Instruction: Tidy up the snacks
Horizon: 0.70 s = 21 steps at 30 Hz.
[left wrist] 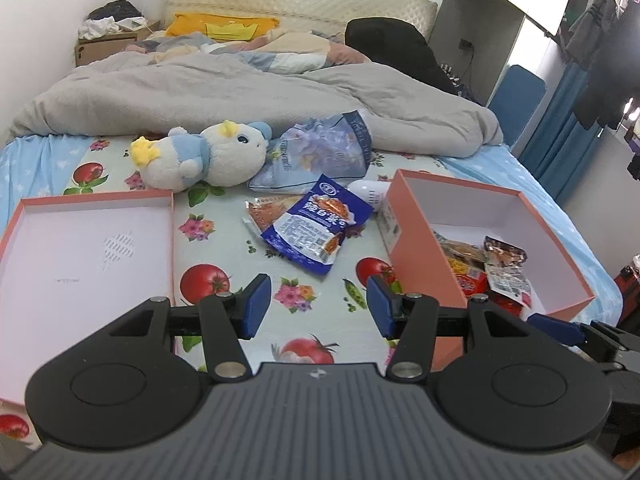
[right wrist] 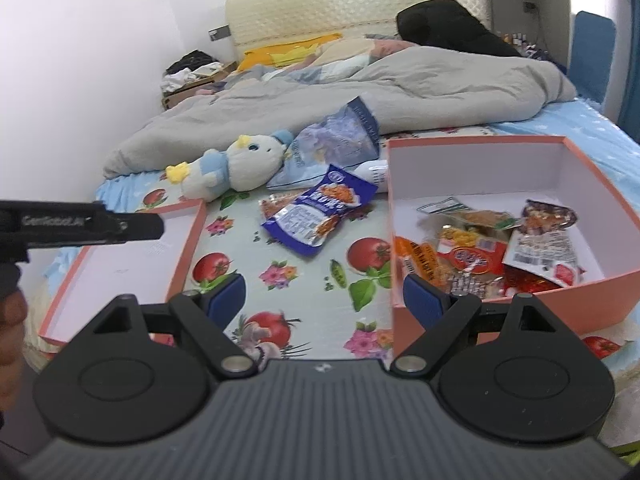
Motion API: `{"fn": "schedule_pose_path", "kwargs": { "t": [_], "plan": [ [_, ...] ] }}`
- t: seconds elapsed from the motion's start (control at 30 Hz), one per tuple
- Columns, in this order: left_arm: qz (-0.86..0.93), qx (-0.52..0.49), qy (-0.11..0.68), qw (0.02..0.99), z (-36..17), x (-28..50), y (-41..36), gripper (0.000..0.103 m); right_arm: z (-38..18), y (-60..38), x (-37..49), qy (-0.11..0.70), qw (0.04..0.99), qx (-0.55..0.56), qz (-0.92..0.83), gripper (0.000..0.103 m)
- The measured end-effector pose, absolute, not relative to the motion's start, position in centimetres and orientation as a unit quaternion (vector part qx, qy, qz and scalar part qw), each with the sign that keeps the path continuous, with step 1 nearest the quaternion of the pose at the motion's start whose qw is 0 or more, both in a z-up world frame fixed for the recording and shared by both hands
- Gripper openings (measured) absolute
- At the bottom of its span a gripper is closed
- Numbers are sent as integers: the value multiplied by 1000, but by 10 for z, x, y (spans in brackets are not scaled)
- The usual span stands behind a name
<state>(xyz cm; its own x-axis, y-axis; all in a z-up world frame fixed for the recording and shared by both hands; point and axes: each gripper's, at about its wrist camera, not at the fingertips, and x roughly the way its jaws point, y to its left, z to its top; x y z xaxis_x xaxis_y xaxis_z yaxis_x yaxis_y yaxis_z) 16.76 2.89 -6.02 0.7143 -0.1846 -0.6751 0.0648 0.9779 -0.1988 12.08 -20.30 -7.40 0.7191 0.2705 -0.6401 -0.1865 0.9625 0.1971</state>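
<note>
A pink box (left wrist: 412, 236) (right wrist: 520, 304) sits on the bed at the right and holds several snack packets (left wrist: 504, 268) (right wrist: 480, 248). A blue snack packet (left wrist: 316, 224) (right wrist: 320, 216) lies on the sheet to its left, over an orange packet (left wrist: 260, 216) (right wrist: 272, 204). A pale blue bag (left wrist: 320, 156) (right wrist: 336, 144) lies behind them. My left gripper (left wrist: 318, 304) is open and empty above the sheet, short of the blue packet. My right gripper (right wrist: 324, 300) is open and empty by the box's near left corner.
The pink box lid (left wrist: 80, 248) (right wrist: 132, 264) lies open side up at the left. A plush toy (left wrist: 204, 152) (right wrist: 232, 164) and a white object (left wrist: 370, 194) lie behind the packets. A grey duvet (left wrist: 240, 92) covers the far bed.
</note>
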Motion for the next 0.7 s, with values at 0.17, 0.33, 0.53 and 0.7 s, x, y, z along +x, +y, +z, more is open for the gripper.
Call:
{"fn": "schedule_pose_path", "kwargs": {
  "t": [0.17,0.33,0.53,0.7],
  "plan": [
    [-68,-78,384,917,-89,203,40,59,-88,-191,132,351,926,53,130,87],
    [-70,-82,412,905,-128,262,55,59,-102,-176,163,357,921,50,147,87],
    [-62,-105,446,886,-177,349,81,59,-129,-155,231,381,910,51,153,87],
    [-72,-132,482,863,-201,408,94,59,-149,-144,296,422,893,48,150,86]
  ]
}}
